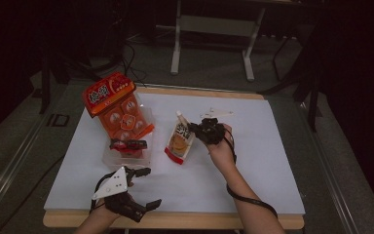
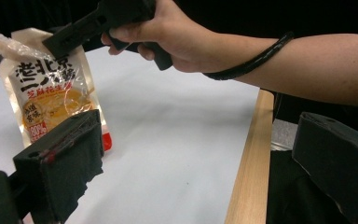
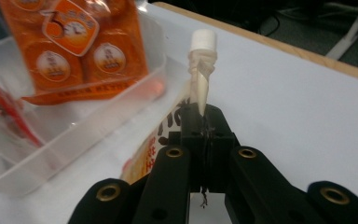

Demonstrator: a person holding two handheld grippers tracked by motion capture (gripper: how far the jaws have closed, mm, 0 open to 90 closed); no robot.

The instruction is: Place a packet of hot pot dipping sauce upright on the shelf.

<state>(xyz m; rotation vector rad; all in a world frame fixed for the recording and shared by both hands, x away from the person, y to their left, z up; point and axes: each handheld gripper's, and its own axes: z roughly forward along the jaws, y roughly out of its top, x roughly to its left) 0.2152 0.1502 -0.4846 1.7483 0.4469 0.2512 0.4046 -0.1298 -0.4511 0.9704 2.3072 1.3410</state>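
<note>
The right gripper [image 3: 204, 122] has its jaws pressed together on the top corner of the pouch [image 1: 179, 142], just below the white spout [image 3: 201, 70], and the pouch rests on the white table [image 1: 272, 161] just beside the clear bin [image 3: 79, 135]. The left gripper [image 1: 143, 187] waits near the table's front edge with jaws apart and empty. I think the pouch is meant for the bin, so lift it straight up until its bottom clears the wall, because a thin corner hold can slip if it swings.

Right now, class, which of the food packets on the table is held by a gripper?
The white spouted sauce pouch, pinched near its spout by the right gripper. The orange snack bag leans in the clear plastic bin, untouched.
</note>
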